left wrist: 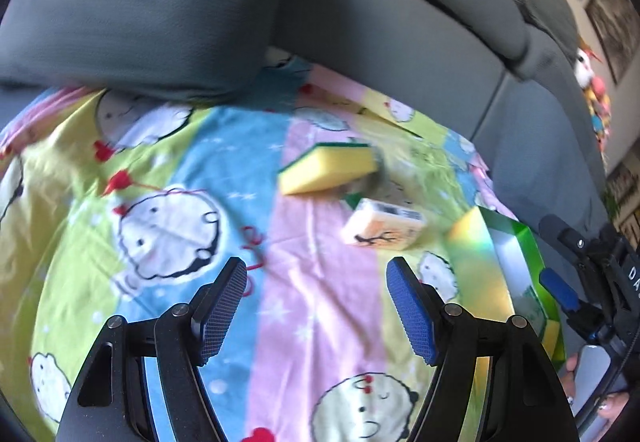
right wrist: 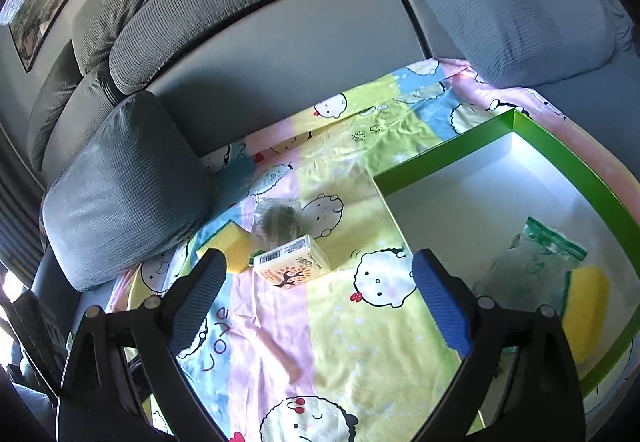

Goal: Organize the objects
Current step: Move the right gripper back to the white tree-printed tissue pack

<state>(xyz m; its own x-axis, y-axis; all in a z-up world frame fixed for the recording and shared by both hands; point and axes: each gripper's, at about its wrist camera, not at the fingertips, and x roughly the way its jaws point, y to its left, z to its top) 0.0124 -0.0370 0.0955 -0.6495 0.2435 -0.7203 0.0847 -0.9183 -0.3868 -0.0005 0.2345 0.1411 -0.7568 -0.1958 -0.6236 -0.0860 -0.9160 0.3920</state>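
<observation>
The left gripper (left wrist: 316, 302) hangs with its blue-padded jaws spread wide and nothing between them, above a cartoon-print sheet (left wrist: 304, 282) striped in pink, blue and yellow-green. The right gripper (right wrist: 320, 298) is likewise spread and empty over the same sheet (right wrist: 352, 342).

Ahead of both lie the loose items, close together: a small cream box (left wrist: 382, 228) with an orange tree design and a barcode label (right wrist: 292, 260), and just behind it a yellow sponge (left wrist: 328, 168) with a green scouring face (right wrist: 230, 244). Beside the sponge sits a greyish, translucent object (right wrist: 278, 222) — too blurred to identify.

To the right stands an open green-walled box (right wrist: 444, 152) with a white interior; inside it lie a clear zip bag (right wrist: 532, 258) and a second yellow sponge (right wrist: 586, 294). In the left view the box's shiny outer wall (left wrist: 476, 254) catches the light.

Grey sofa cushions (right wrist: 128, 194) ring the sheet — one (left wrist: 144, 6) looms over its far edge.
</observation>
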